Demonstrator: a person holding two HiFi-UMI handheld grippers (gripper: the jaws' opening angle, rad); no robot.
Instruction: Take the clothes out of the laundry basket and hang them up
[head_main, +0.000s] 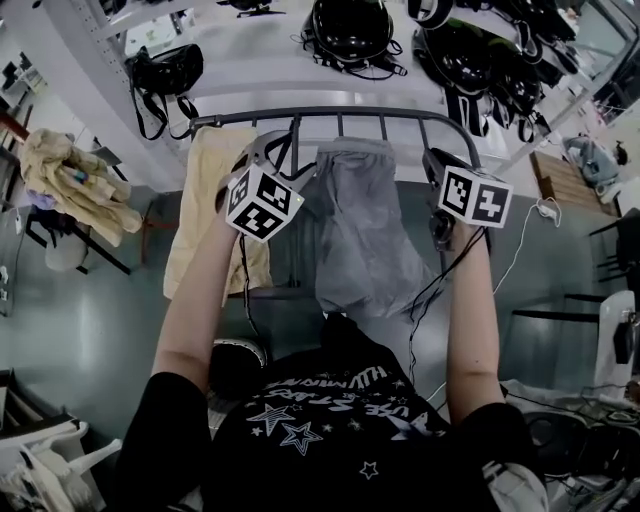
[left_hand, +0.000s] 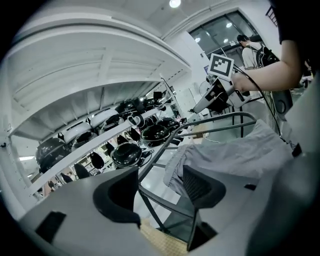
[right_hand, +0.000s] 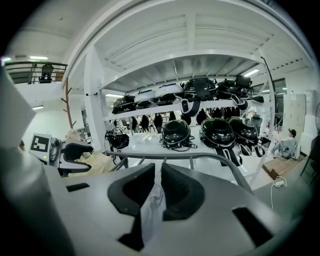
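Grey floor (head_main: 120, 320) below me, rack (head_main: 400, 114) standing on it just ahead. On my left gripper (left_hand: 160, 176) the jaws are wide apart with nothing between them, up by the rack's top bar. On my right gripper (right_hand: 157, 172) the jaws are nearly closed, pinching a fold of the grey garment (head_main: 365, 230). The garment hangs draped over the top bar, with a yellow towel (head_main: 215, 200) draped just left of it. Behind the rack is a white shelf (head_main: 260, 62) with black helmets (head_main: 350, 30).

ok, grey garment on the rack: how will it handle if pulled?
Likely floppy: the grey garment drapes in folds over the rack. Probably light: the right gripper pinches one thin fold. May slide off the rack if tugged.
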